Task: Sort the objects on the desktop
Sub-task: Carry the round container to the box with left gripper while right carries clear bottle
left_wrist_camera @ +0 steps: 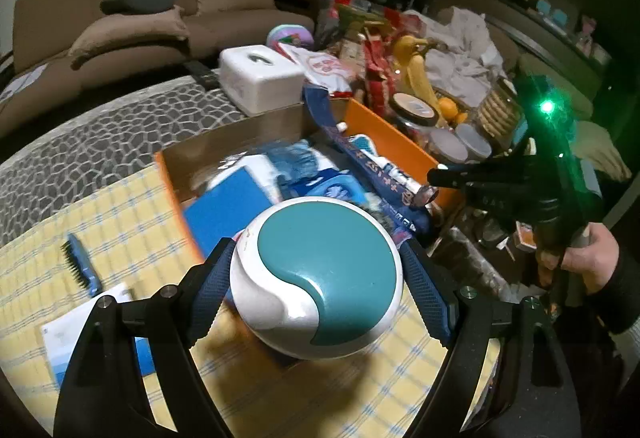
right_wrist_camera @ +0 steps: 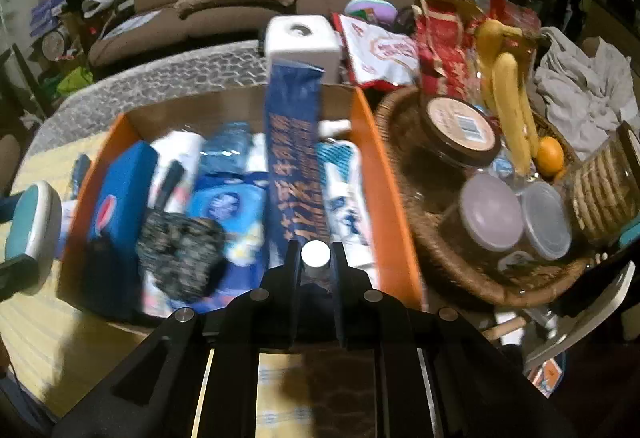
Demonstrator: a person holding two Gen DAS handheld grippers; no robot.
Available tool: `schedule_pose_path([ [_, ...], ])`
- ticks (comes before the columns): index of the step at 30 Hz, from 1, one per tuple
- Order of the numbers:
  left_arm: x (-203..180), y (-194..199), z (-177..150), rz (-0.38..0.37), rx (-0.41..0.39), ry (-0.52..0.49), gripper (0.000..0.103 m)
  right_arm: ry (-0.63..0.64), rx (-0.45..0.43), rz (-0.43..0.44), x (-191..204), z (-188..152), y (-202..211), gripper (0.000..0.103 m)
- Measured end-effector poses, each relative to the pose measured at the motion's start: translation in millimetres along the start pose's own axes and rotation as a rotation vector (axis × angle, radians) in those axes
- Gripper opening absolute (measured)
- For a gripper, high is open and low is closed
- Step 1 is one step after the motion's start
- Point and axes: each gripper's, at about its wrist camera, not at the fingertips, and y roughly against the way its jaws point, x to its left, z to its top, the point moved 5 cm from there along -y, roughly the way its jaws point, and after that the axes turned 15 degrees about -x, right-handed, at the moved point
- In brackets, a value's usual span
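Note:
My left gripper is shut on a round teal-and-white case, held above the yellow checked cloth just in front of the orange box. The case also shows at the left edge of the right wrist view. My right gripper is shut on the capped end of a long dark blue tube that lies over the orange box and reaches its back wall. In the left wrist view the tube runs diagonally across the box to the right gripper.
The box holds a blue carton, a dark knitted item, blue packets and a toothpaste box. A blue comb and a leaflet lie on the cloth. A wicker basket with jars, bananas and an orange stands at right. A white tissue box stands behind.

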Motion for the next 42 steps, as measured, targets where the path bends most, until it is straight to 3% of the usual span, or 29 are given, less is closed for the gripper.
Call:
schedule_pose_path([
  [8,-30.3,-33.4,4.2,-0.035,0.022,-0.008,0.081,0.04,0.032,-0.006,-26.2,-2.4,-3.1,0.013],
  [17,-47.3,-73.1,6.9,-0.04,0.054,-0.018,0.081,0.092,0.136,0.03,-20.7,-23.3,-25.8,0.013],
  [21,-54.9,-93.8,7.4,-0.036,0.071,-0.043,0.081,0.059,0.124,0.038,-21.9,-21.5,-30.3,0.022],
  [25,-56.5,-117.1,11.3,-0.027,0.09,-0.036,0.081,0.019,0.084,0.043,-26.7,-13.7,-24.0,0.045],
  [42,-45.3,-167.3,10.4,0.054,0.15,-0.004,0.081,0.082,0.047,0.07,-7.8,-7.7,-14.6,0.051],
])
